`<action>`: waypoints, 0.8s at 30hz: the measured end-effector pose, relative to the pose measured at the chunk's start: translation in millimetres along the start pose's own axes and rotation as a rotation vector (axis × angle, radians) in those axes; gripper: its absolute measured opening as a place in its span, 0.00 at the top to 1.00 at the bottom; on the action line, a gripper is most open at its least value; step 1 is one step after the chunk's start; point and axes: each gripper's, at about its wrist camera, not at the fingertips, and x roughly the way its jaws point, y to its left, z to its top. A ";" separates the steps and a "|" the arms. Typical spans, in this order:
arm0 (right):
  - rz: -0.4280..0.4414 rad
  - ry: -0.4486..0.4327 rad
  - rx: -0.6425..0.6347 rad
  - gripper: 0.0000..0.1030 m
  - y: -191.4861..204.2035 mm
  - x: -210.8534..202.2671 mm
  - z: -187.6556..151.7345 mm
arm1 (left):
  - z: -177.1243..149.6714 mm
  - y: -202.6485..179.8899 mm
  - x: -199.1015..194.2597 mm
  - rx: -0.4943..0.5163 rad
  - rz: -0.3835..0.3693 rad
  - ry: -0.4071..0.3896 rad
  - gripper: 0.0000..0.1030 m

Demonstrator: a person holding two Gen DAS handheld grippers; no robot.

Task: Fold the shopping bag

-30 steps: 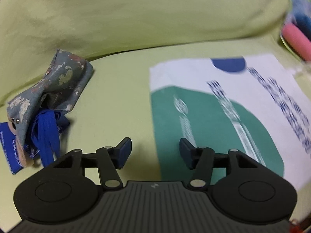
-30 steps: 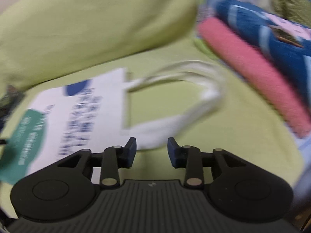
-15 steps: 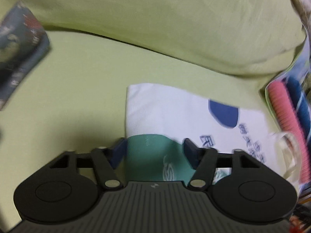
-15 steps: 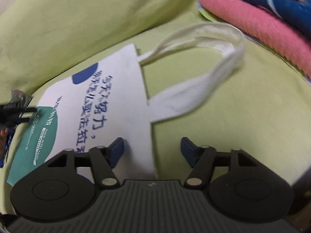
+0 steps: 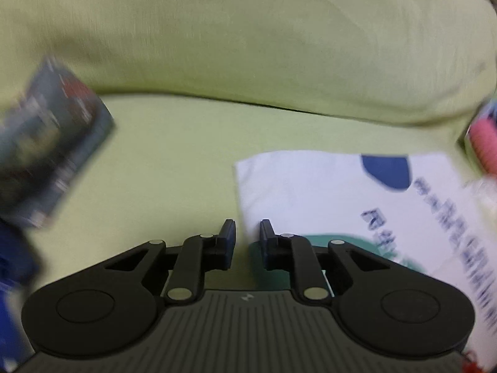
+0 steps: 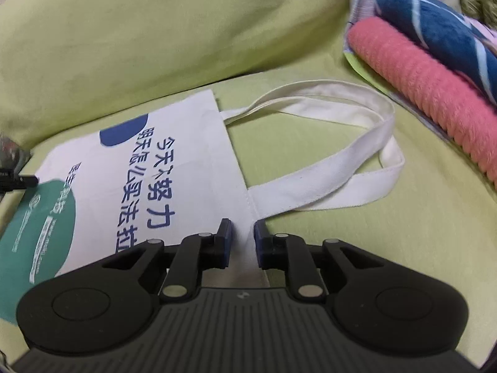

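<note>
left tongs (image 5: 247, 236) astride bag (image 5: 326, 192) corner | right tongs (image 6: 240, 236) at bag-mouth edge

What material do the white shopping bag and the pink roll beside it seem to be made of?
The shopping bag looks like matte woven cotton canvas: stitched hems, flat printed ink, soft limp handles. The pink roll looks like fuzzy knitted or fleece fabric, with ribbed ridges; which one is unclear.
</note>
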 end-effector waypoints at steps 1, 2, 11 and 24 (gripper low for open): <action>0.010 0.002 0.015 0.79 -3.4 -6.3 -2.7 | -4.1 -3.9 -9.7 0.021 0.007 -0.002 0.82; 0.022 0.002 0.036 0.76 -7.7 -13.3 -6.2 | -8.8 -7.4 -20.7 0.033 0.000 -0.007 0.82; -0.153 -0.130 0.296 0.73 -96.3 -31.7 23.3 | -74.2 -63.4 -106.8 0.109 -0.176 0.030 0.81; -0.319 -0.021 0.041 0.89 -78.2 -6.7 33.1 | -119.5 -62.0 -136.1 0.235 0.115 0.106 0.81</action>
